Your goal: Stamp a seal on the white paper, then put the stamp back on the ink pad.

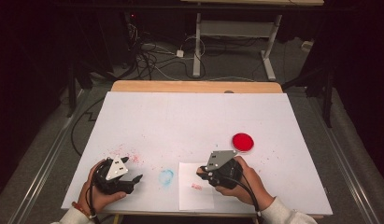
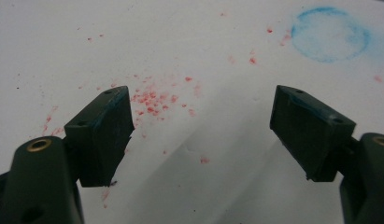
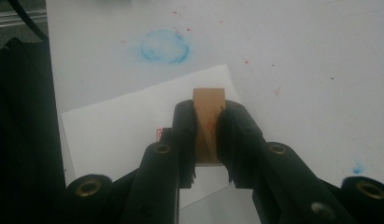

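Right gripper (image 1: 202, 173): in the high view it is sitting at the lower centre-right, a hand wrapped around its body, its tip over a white paper sheet (image 1: 192, 196). From up here the jaws are too small and dark to read.
Right gripper, close view: the right gripper (image 3: 208, 135) is squeezing a small wooden block (image 3: 209, 105), jaws nearly together, pads pressing its two sides. The block is standing out past the jaw tips at frame centre, flecked with red, above the white paper sheet (image 3: 119, 126).
Red mark: in the high view a small red print (image 1: 196, 186) is lying on the sheet just below the gripper tip. In the right gripper view a sliver of red (image 3: 159, 134) is peeking out just left of the left jaw.
Left gripper (image 1: 136, 179): in the high view it is lying low at the lower left, held in the other hand, pointing right.
Left gripper, close view: the left gripper (image 2: 201, 123) is gaping wide, with bare tabletop between the jaws. Blue smears are showing on the pads, a detail the high view is not giving.
Blue ring (image 1: 166, 177): in the high view it is sitting between the two grippers; in the left gripper view the blue ring (image 2: 330, 33) is at the upper right; in the right gripper view the blue ring (image 3: 164, 47) is at the upper left.
Red disc (image 1: 242, 141): lying on the white table cover (image 1: 189, 116), just above and right of the right gripper.
Red specks (image 2: 152, 100): scattered thickly just beyond the left jaw in the left gripper view, faint in the high view.
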`<action>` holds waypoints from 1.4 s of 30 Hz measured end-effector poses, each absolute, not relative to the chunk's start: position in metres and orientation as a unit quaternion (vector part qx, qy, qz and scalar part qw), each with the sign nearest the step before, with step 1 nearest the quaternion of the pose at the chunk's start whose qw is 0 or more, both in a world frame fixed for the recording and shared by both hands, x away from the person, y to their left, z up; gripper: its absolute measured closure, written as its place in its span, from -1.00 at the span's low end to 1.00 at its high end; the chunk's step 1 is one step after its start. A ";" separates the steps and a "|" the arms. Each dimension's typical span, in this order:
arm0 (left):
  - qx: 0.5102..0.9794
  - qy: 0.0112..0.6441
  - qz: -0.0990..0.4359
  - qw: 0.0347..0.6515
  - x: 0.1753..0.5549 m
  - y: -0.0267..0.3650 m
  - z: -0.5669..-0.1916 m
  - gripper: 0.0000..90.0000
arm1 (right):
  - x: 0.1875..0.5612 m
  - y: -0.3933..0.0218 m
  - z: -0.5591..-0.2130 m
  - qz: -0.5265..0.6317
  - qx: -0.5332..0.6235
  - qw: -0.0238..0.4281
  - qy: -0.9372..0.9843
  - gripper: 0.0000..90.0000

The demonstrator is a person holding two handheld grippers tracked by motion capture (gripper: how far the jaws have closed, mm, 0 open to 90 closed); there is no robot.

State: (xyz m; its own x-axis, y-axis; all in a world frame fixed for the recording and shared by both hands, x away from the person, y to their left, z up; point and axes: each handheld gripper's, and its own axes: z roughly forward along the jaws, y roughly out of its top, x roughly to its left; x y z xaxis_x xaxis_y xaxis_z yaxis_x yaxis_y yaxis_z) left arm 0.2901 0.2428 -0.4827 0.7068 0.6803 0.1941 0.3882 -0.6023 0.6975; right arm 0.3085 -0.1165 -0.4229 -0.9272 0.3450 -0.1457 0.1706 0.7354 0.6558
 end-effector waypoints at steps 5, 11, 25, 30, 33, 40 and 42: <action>0.867 0.308 0.227 0.321 0.290 0.243 -0.483 -0.54 | 0.310 -0.120 -0.419 0.342 0.147 0.139 0.918 0.69; 0.866 0.308 0.229 0.320 0.288 0.243 -0.482 -0.54 | 0.314 -0.129 -0.410 0.351 0.148 0.153 0.912 0.69; 0.869 0.303 0.226 0.319 0.290 0.240 -0.483 -0.54 | 0.329 -0.158 -0.401 0.359 0.193 0.178 0.896 0.69; 0.873 0.300 0.224 0.314 0.291 0.238 -0.485 -0.54 | 0.335 -0.170 -0.399 0.360 0.213 0.184 0.890 0.69; 0.873 0.300 0.223 0.313 0.290 0.239 -0.485 -0.54 | 0.338 -0.176 -0.398 0.359 0.226 0.193 0.885 0.69; 0.873 0.300 0.226 0.312 0.288 0.239 -0.484 -0.54 | 0.346 -0.192 -0.396 0.356 0.249 0.205 0.877 0.69; 0.873 0.300 0.226 0.312 0.288 0.239 -0.484 -0.54 | 0.348 -0.197 -0.396 0.354 0.257 0.208 0.875 0.69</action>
